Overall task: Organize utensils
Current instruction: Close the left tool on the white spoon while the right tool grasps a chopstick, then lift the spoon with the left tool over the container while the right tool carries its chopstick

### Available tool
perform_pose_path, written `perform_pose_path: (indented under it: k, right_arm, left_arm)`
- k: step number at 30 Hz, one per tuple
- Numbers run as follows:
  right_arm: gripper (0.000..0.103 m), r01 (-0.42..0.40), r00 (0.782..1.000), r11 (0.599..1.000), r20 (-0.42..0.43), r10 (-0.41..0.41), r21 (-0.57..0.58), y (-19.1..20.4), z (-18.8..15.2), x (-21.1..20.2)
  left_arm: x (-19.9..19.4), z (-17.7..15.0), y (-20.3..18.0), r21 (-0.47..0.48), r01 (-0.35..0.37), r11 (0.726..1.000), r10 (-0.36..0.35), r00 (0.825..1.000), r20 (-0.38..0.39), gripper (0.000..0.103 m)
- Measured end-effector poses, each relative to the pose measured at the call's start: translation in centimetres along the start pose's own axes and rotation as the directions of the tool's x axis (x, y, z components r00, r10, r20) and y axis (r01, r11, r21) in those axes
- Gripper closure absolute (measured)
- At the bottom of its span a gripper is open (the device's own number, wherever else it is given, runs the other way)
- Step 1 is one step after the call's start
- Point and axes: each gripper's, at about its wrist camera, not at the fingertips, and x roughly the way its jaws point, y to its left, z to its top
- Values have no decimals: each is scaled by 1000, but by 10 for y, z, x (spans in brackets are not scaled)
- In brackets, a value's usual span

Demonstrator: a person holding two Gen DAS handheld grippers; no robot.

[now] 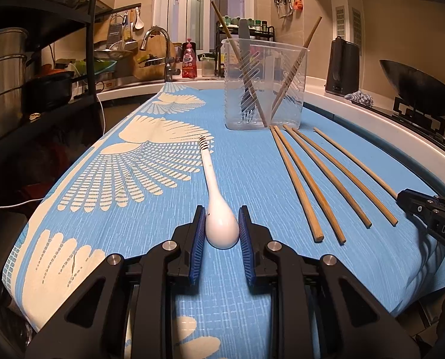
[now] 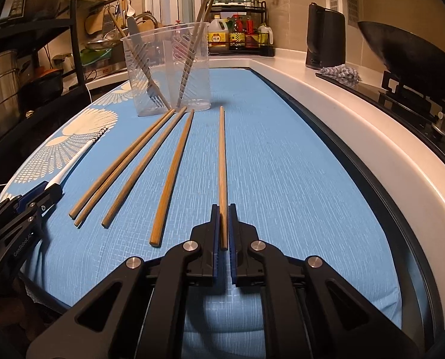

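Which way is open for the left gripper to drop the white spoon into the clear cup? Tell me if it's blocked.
Probably open. The left gripper has its jaws on the white spoon, and bare blue cloth runs straight ahead to the clear cup. The loose chopsticks lie off to the right.

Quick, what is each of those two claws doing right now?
Left gripper: closed on the bowl of the white spoon.
Right gripper: closed on the near end of one chopstick.

Counter (image 2: 327, 89) under blue patterned cloth (image 2: 282, 164): clear plastic cup (image 2: 165, 68) at far end, five loose chopsticks (image 2: 174, 167) fanned just before it, white spoon (image 1: 215, 197) to their left.
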Motion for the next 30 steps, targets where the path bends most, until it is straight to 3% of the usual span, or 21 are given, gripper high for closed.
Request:
perform_pose_path:
  k: [30]
  right_arm:
    - [98,-11,1000,1000,16,11,-5,4,4,8]
  left_arm:
    - [0,1,0,-5,-3,1000,3,1000,0,80]
